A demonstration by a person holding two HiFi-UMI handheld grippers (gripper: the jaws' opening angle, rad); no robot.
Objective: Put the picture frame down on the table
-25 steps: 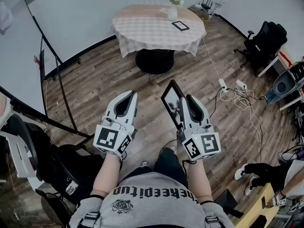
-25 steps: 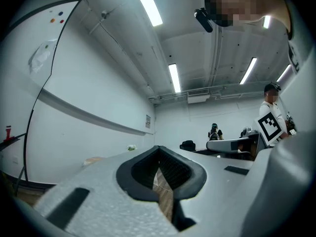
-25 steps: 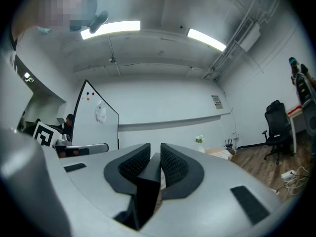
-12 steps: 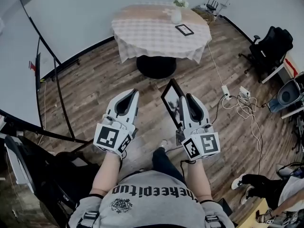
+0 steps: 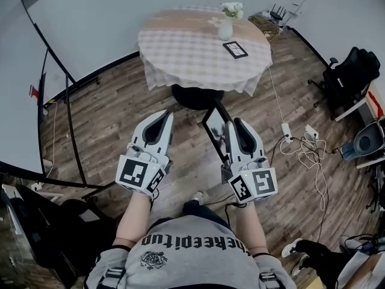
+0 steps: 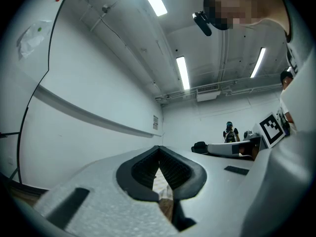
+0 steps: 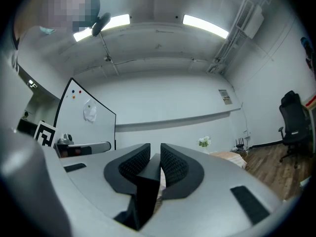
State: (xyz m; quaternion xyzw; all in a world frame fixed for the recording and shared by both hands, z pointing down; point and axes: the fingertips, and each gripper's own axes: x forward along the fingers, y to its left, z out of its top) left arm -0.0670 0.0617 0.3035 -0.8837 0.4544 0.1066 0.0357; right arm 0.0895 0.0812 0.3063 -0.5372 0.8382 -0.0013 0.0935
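Observation:
A black picture frame point(image 5: 215, 130) stands on edge between the jaws of my right gripper point(image 5: 234, 127), which is shut on it; its dark edge point(image 7: 146, 191) fills the gap in the right gripper view. My left gripper point(image 5: 157, 123) is level beside it, shut with nothing in it point(image 6: 159, 153). Both hang over the wooden floor, short of the round table point(image 5: 180, 41) with a checked cloth. A second small frame point(image 5: 235, 49) lies flat on that table near a white vase of flowers point(image 5: 227, 26).
The table's dark pedestal point(image 5: 195, 95) stands just beyond the grippers. A whiteboard stand's legs point(image 5: 66, 113) run along the left. Cables and power strips point(image 5: 307, 136) lie on the floor at right, with a black office chair point(image 5: 352, 71) beyond.
The whole view has moved toward the table, which now lies closer to the grippers. Both grippers keep their pose, and the frame stays in the right one.

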